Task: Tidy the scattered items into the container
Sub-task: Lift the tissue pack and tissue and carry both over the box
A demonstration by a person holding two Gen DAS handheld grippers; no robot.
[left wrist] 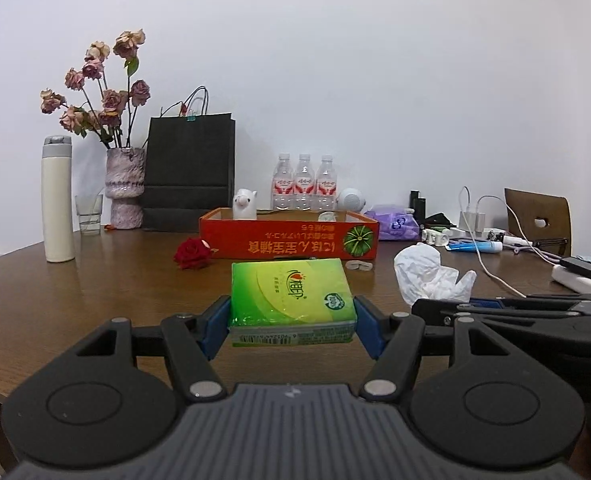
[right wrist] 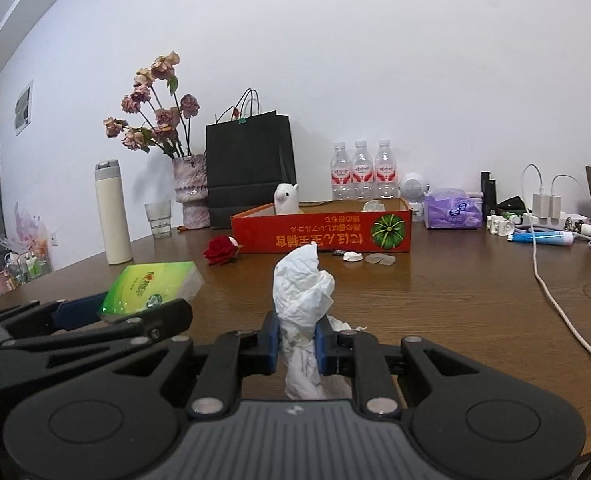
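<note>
My left gripper is shut on a green tissue pack, held above the wooden table in front of the orange cardboard box. My right gripper is shut on a crumpled white tissue; it also shows in the left wrist view. The green pack also shows in the right wrist view, to the left. The box holds a white llama toy. A red rose lies left of the box; small white caps lie before it.
Along the back wall stand a white flask, a glass, a vase of dried roses, a black paper bag and three water bottles. Purple tissue pack, cables, charger and a toothpaste tube clutter the right.
</note>
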